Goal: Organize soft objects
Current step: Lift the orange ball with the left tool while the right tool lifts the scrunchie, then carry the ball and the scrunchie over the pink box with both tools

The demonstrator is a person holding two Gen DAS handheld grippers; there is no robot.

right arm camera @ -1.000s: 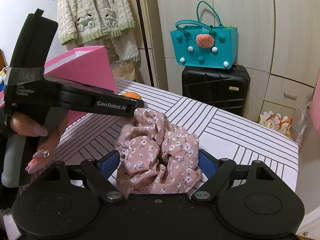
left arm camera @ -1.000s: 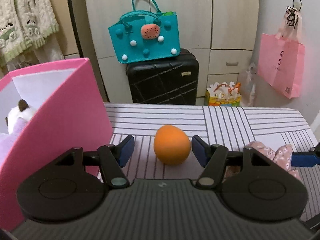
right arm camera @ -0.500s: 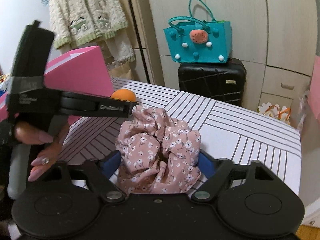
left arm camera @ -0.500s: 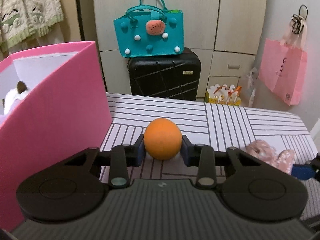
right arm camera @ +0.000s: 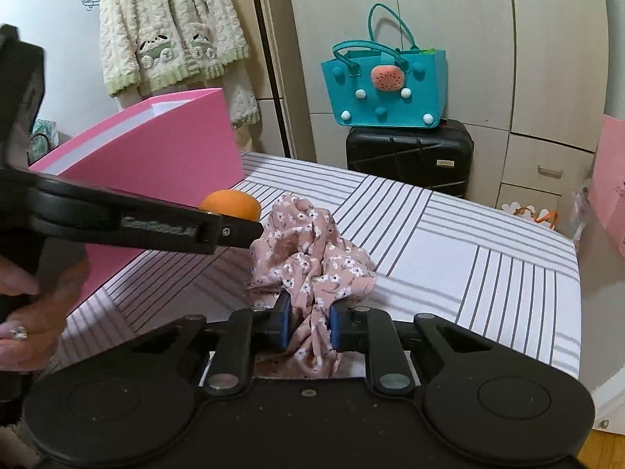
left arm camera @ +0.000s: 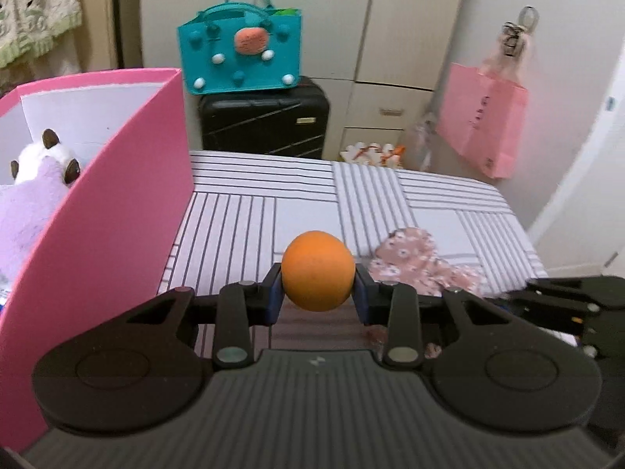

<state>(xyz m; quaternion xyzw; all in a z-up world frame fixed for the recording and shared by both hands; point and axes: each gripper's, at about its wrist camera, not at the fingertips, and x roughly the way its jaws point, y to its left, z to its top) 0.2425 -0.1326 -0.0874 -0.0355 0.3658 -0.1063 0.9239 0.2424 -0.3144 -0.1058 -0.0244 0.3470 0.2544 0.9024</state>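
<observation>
Left hand-held gripper (left arm camera: 317, 297) clamps a smooth orange ball (left arm camera: 318, 269) beside the pink box (left arm camera: 117, 211). Right hand-held gripper (right arm camera: 309, 326) pinches a crumpled pink floral cloth (right arm camera: 308, 250), right of the box.

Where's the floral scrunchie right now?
In the right wrist view the floral scrunchie is pinched between the right gripper's fingers, bunched above the striped tablecloth, just right of the orange ball and the pink box.

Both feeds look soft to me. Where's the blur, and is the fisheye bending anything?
Left wrist view: motion-smeared throughout, worst at the right gripper and pink paper bag; orange ball fairly crisp. Right wrist view: sharper, floral scrunchie clear, wardrobe doors bowed, corners vignetted.
</observation>
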